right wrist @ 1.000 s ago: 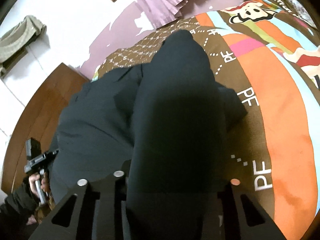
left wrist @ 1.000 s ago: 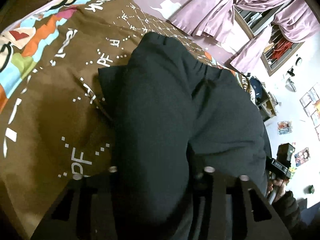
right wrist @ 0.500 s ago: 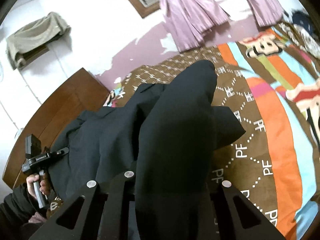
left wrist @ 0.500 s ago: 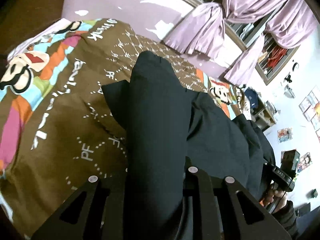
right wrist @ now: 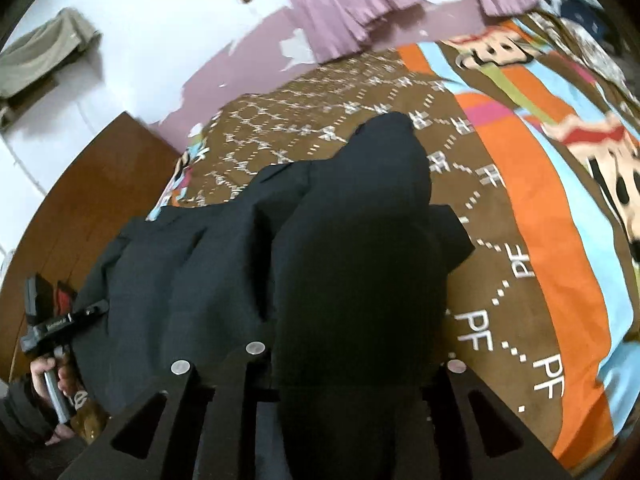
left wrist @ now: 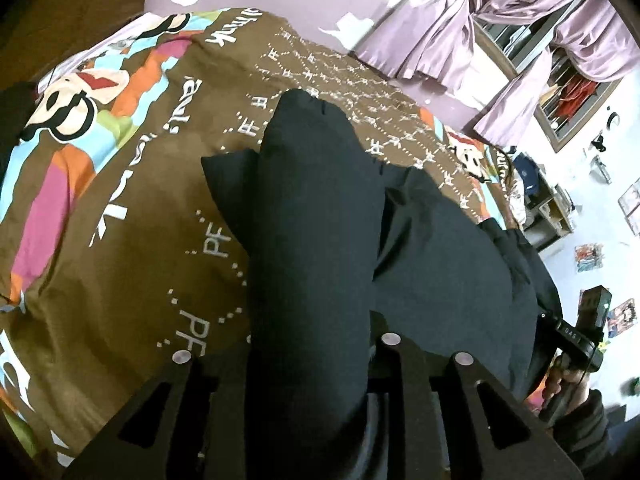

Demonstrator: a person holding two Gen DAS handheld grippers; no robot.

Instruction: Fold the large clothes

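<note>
1. Black garment point(left wrist: 320, 216) hanging in a thick bunch from both grippers, sagging between them, lower edge draping onto brown patterned bedspread point(left wrist: 132, 240).
2. Left gripper point(left wrist: 316, 356) clamping down on a fat fold of the cloth (fingers spread only as far as the bunched fabric forces).
3. Right gripper point(right wrist: 352, 360) pinching the other bunch the same way, cloth filling the gap between its fingers.
4. Showing right-hand tool point(left wrist: 576, 340) at the far edge of the left view, left-hand tool point(right wrist: 52, 320) at the edge of the right view.
5. Hanging behind the bed: lilac curtains point(left wrist: 440, 28).
</note>
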